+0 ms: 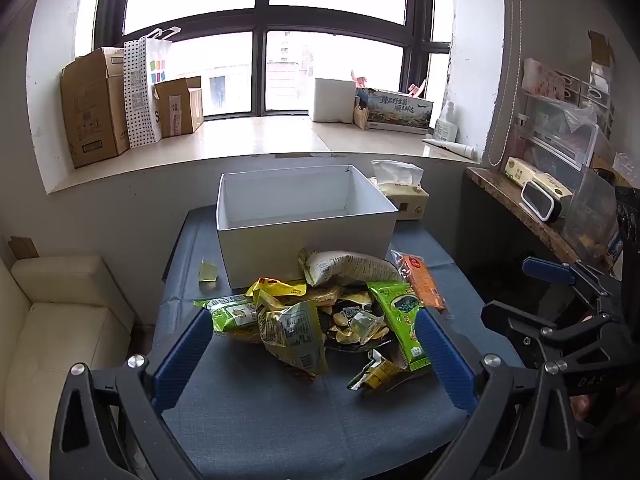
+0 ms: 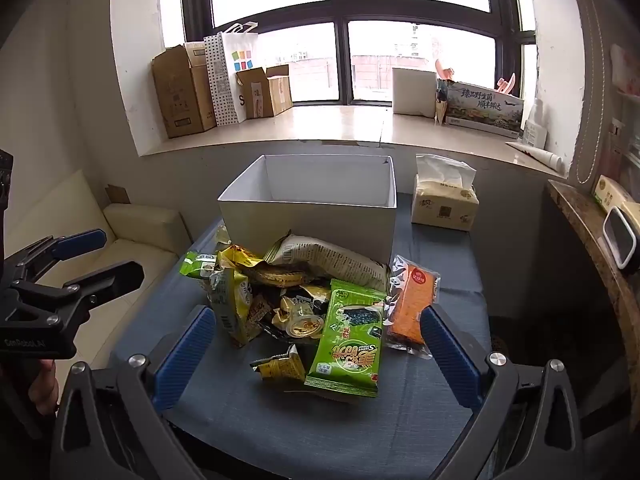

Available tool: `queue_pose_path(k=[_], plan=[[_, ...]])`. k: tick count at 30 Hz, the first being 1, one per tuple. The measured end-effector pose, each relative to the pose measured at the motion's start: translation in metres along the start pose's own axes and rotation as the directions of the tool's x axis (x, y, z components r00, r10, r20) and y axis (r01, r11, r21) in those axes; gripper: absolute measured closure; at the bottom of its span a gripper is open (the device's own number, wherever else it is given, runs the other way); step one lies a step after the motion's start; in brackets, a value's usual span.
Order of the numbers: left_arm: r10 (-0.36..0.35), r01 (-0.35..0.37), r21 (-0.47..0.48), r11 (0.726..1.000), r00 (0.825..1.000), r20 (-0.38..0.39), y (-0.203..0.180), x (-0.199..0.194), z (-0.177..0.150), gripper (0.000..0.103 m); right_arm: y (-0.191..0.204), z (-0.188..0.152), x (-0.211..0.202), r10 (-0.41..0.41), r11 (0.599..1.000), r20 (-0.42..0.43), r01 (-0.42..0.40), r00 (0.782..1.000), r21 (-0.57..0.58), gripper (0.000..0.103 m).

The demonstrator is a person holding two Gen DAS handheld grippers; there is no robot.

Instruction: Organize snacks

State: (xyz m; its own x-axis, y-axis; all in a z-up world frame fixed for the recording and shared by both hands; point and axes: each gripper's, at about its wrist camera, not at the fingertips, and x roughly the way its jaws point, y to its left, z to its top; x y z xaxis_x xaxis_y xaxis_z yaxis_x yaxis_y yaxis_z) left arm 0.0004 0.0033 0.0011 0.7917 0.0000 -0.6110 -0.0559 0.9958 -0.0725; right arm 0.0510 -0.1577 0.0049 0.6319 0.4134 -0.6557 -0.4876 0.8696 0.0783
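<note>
Pile of snack packets sits on the blue-grey cloth-covered table (image 1: 256, 412), heaped just in front of an open white rectangular cardboard box (image 1: 304, 246) whose visible inside shows no packets. In the pile: green seaweed snack packet (image 2: 348, 350) lying flat at the near right, orange wafer packet in clear wrap (image 2: 412, 304) just right of it, long white-and-green crumpled bag (image 2: 328, 260) leaning against the box front, yellow-green crumpled bag (image 1: 292, 336) at front left, small yellow sachet (image 2: 280, 366) apart at the near edge. Small pale-yellow jelly cup (image 1: 208, 274) sits alone left of the box. Tissue pack with white sheet sticking up (image 2: 444, 200) stands right of the box, near but apart. Left gripper (image 1: 316, 360) fingers spread wide, empty, above the near table edge with the pile between the blue pads. Right gripper (image 2: 316, 354) also spread wide, holding nothing, facing the pile.
</note>
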Motion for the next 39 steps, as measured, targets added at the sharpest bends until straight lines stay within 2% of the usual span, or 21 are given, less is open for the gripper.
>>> queue_pose_path(k=[39], plan=[[-0.004, 0.004, -0.003, 1.0, 1.0, -0.007, 0.0007, 0.0016, -0.0017, 0.0, -0.0007, -0.0022, 0.0037, 0.005, 1.0, -0.017, -0.005, 1.0, 0.017, 0.0]])
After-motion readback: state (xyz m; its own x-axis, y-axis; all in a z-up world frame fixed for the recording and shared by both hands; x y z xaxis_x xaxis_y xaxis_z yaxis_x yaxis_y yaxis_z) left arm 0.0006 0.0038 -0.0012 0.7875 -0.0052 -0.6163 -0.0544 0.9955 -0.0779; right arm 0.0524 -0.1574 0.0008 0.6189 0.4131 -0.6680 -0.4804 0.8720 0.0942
